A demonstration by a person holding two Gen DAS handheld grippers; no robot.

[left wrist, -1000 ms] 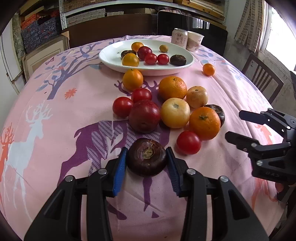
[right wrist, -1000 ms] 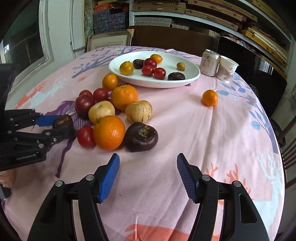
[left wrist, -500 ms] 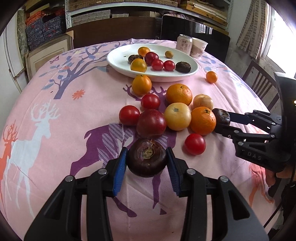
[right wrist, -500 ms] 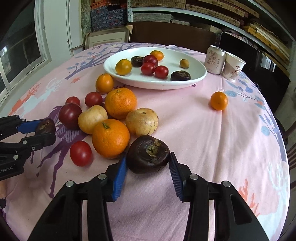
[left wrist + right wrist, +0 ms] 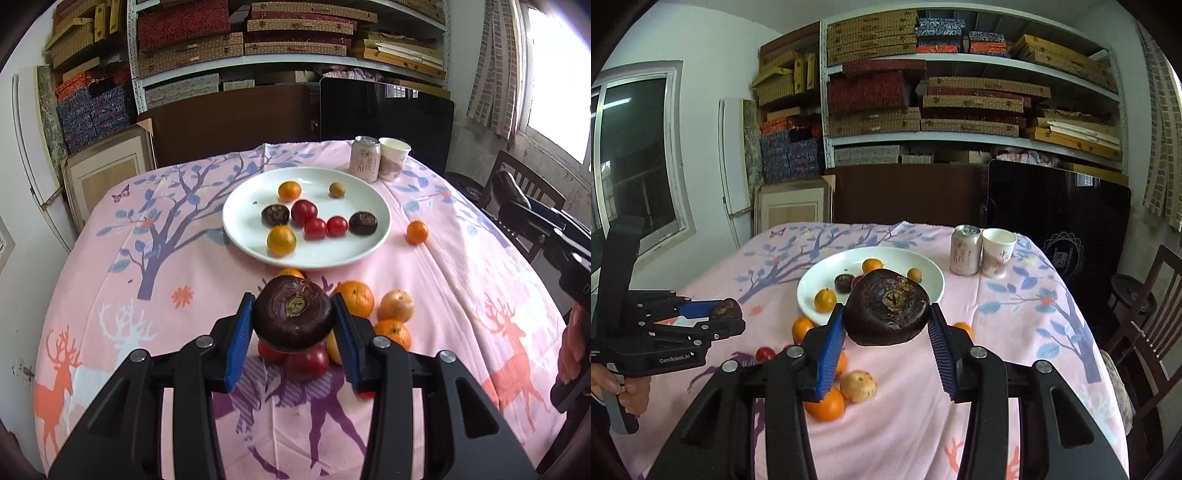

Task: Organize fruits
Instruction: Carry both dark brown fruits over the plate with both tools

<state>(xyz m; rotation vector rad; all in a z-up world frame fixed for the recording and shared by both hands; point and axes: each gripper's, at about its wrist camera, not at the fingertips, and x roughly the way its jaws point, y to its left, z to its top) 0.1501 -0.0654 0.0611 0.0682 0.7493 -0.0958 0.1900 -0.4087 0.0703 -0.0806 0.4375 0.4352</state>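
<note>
Over the pink deer-print tablecloth (image 5: 110, 280) you held both grippers clamped on dark purple round fruits – left gripper (image 5: 293, 325), right gripper (image 5: 886, 325) – the white oval plate (image 5: 240, 236) straight ahead, nearer the left.

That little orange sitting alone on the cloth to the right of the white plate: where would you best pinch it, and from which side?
Grip the lone orange across its widest middle, coming down from above. It is a small round ball with nothing touching it; the white plate lies well to its left, so jaws would probably fit on either side.
</note>
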